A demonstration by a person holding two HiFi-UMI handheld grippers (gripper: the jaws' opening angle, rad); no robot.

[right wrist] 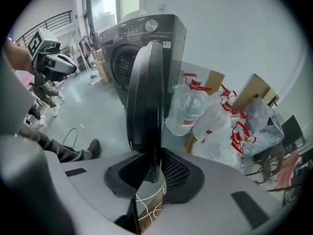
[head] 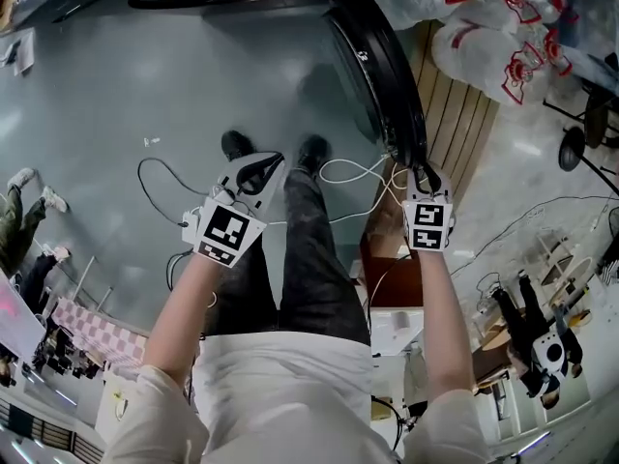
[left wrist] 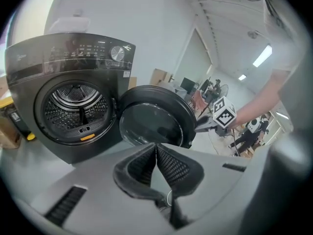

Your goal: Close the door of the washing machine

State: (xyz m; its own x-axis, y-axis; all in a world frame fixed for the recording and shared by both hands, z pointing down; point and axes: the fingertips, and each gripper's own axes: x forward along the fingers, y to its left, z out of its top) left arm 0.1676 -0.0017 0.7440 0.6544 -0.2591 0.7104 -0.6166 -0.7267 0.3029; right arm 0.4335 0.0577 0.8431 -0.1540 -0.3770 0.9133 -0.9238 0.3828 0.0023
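Observation:
The dark grey front-loading washing machine (left wrist: 73, 97) stands with its round door (left wrist: 151, 121) swung wide open, and the steel drum shows. In the right gripper view the door (right wrist: 146, 97) is edge-on, with my right gripper (right wrist: 154, 160) shut on its rim, one pad on each side. The head view shows the same grip (head: 423, 167) at the door's (head: 382, 66) near edge. My left gripper (left wrist: 156, 146) is shut with nothing in it. It hangs over the floor left of the door (head: 259, 167), pointing toward the machine.
White plastic bags with red print (right wrist: 205, 116) and cardboard boxes lie right of the door. A wooden slatted board (head: 455, 124) lies beneath them. White and black cables (head: 353, 172) run over the grey floor by my feet. A person's legs (head: 19, 211) show at far left.

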